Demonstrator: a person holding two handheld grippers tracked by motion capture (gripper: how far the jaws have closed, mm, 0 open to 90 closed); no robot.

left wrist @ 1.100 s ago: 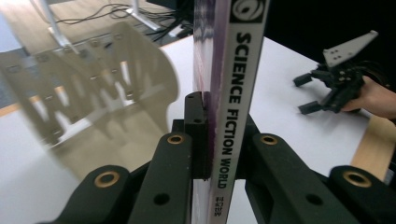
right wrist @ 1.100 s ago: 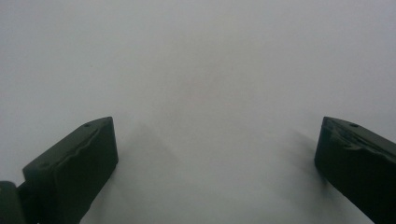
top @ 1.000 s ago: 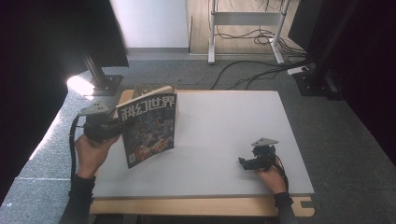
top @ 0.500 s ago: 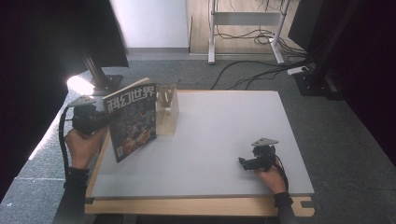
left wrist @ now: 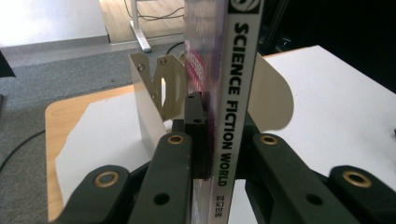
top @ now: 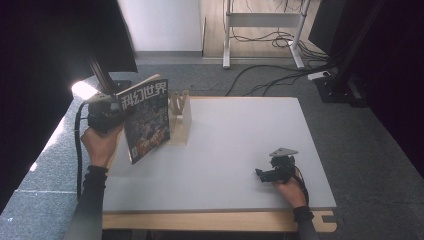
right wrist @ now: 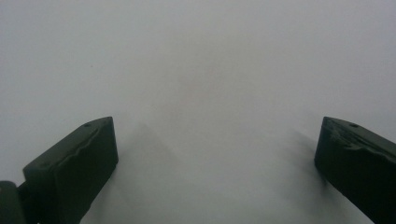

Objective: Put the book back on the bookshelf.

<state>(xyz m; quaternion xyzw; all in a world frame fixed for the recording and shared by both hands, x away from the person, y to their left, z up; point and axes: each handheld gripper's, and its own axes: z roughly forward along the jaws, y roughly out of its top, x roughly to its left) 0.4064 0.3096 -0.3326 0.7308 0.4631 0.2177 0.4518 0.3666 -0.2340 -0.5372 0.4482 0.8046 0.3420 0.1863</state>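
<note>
A rectangular wooden worktop [top: 150, 220] covered by a white sheet [top: 235, 150] spans the frame's middle. A beige metal bookend stand [top: 180, 117] rests upright on it at the upper left.

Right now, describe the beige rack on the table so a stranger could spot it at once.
Start at the white table and go to its far left corner, where the left gripper holds a magazine upright. The beige rack stands just right of that magazine. It is the one pale standing piece, with upright plates and slots between them.
</note>
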